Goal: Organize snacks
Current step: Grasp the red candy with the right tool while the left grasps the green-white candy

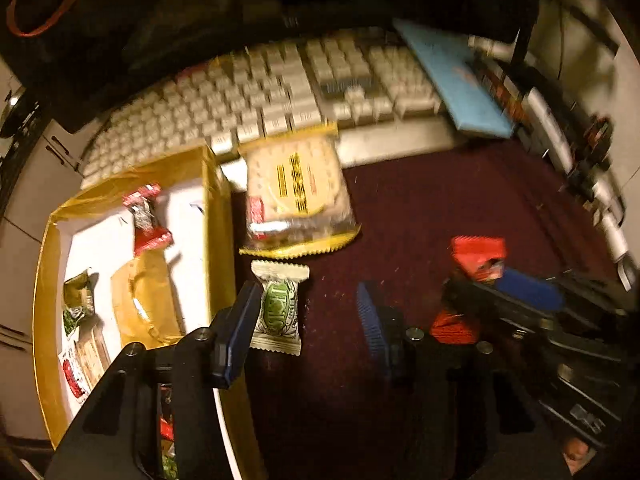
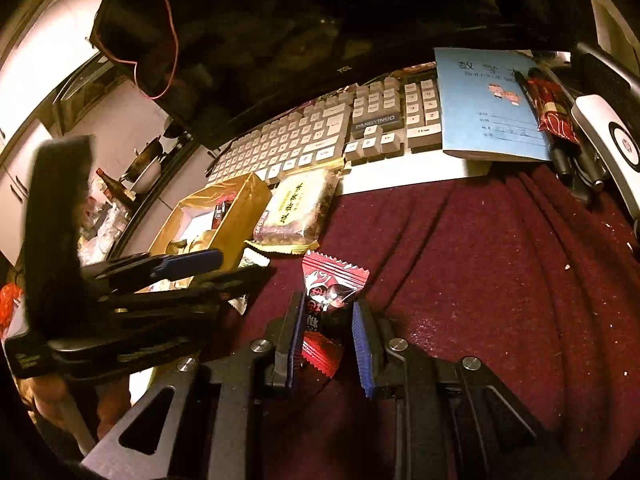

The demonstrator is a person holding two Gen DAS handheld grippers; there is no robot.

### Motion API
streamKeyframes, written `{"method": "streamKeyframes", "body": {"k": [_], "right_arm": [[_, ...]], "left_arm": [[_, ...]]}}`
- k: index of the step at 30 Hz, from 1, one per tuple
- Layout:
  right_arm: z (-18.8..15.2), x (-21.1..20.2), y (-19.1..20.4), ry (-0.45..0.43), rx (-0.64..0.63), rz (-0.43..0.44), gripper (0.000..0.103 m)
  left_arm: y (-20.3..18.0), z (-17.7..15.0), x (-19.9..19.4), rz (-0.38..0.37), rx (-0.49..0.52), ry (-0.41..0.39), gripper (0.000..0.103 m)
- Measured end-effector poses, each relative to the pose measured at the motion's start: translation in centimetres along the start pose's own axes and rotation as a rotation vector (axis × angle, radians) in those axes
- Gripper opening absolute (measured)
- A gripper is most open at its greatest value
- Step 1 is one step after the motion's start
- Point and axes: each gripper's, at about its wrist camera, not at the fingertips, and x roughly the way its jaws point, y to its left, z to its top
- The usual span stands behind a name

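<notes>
In my right wrist view, my right gripper (image 2: 326, 330) sits at lower centre, its blue-padded jaws drawn almost together on a red and black crinkle-edged candy wrapper (image 2: 328, 300). The wrapper's top fans out above the pads and its bottom corner pokes out beneath them, over the dark maroon cloth (image 2: 480, 280).

In my left wrist view, my left gripper (image 1: 308, 320) stands about half open at lower centre. Between its jaws I see only cloth, and they grip nothing. A small white sachet with a green label (image 1: 280, 308) lies flat just beside the inner face of the left-hand finger (image 1: 236, 332); I cannot tell whether they touch.

A gold cardboard box with a white floor (image 1: 212, 216) fills the lower left of that view, with several small snacks inside. Just right of its upper corner lies a clear, yellow-edged cracker packet (image 1: 298, 196), its far end resting against a beige keyboard (image 1: 256, 96). A pale blue notebook (image 1: 452, 80) lies at upper right, over the keyboard's end.
</notes>
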Motion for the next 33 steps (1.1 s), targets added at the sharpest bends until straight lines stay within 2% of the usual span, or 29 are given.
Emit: {"method": "streamKeyframes", "body": {"k": [1, 2, 3, 7, 9, 12, 16, 21, 24, 27, 30, 33], "right_arm": [[-0.1, -0.1, 0.1, -0.002, -0.007, -0.003, 0.023], [-0.1, -0.2, 0.2, -0.005, -0.013, -0.001, 0.023], [-0.1, -0.3, 0.3, -0.01, -0.014, 0.001, 0.023], [-0.2, -0.6, 0.4, -0.029, -0.012, -0.016, 0.023], [0.0, -0.5, 0.2, -0.029, -0.002, -0.011, 0.023], [-0.1, -0.6, 0.1, -0.028, 0.006, -0.009, 0.023], [-0.1, -0.7, 0.2, -0.027, -0.002, -0.01, 0.023], [-0.2, -0.5, 0.7, -0.007, -0.037, 0.005, 0.023], [-0.6, -0.4, 1.9, 0.01, -0.104, 0.029, 0.023], [-1.0, -0.6, 3.8, -0.002, -0.182, 0.034, 0.023], [-1.1, -1.2, 6.0, 0.009, -0.201, 0.119, 0.023], [-0.7, -0.6, 9.0, 0.045, -0.229, 0.134, 0.023]], "left_arm": [[0.1, 0.2, 0.5, 0.023, -0.007, 0.021, 0.046], [0.4, 0.2, 1.1, 0.048, -0.027, 0.046, 0.037], [0.4, 0.3, 1.3, 0.058, -0.031, 0.055, 0.033], [0.1, 0.6, 1.8, 0.075, -0.019, 0.057, 0.031], [0.3, 0.6, 1.9, 0.055, -0.036, 0.056, 0.017], [0.2, 0.1, 1.6, 0.053, -0.044, 0.042, 0.015], [0.7, -2.0, 0.0, -0.016, -0.115, -0.04, 0.015], [2.6, -6.4, -5.0, -0.127, -0.273, -0.142, 0.015], [4.5, -9.0, -7.9, -0.183, -0.359, -0.19, 0.015], [8.0, -12.1, -10.6, -0.173, -0.461, -0.27, 0.015], [11.8, -13.7, -11.0, -0.106, -0.553, -0.296, 0.015], [14.9, -14.8, -11.0, -0.078, -0.618, -0.309, 0.015]]}}
